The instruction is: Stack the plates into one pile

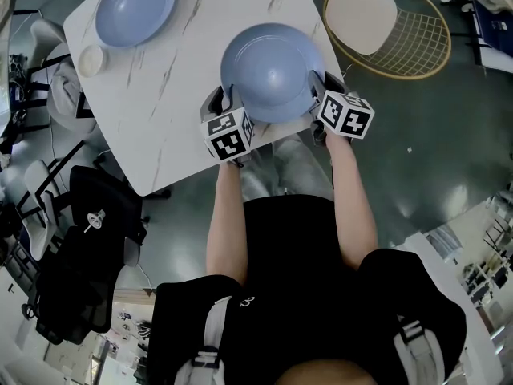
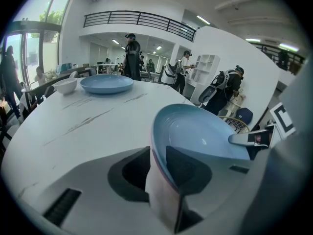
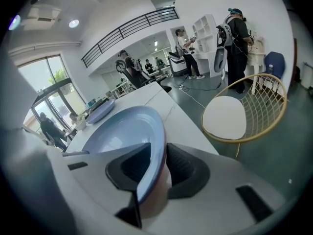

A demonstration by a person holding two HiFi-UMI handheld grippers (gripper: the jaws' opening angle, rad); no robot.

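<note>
A blue plate (image 1: 268, 70) sits tilted over the near edge of the white marble table (image 1: 172, 127), gripped from both sides. My left gripper (image 1: 227, 103) is shut on the plate's left rim; in the left gripper view the rim (image 2: 155, 155) runs between the two dark pads of that gripper (image 2: 157, 163). On the opposite rim my right gripper (image 1: 317, 95) is shut, with the plate (image 3: 122, 131) wedged between its jaws (image 3: 159, 163). A second blue plate (image 1: 135, 8) rests flat at the table's far left corner, also seen from the left gripper (image 2: 106, 83).
A small white bowl (image 1: 90, 59) stands beside the far plate. A round wire chair with a white cushion (image 1: 389, 26) is just right of the table. Black chairs (image 1: 88, 239) and bags crowd the floor at the left. People stand in the background.
</note>
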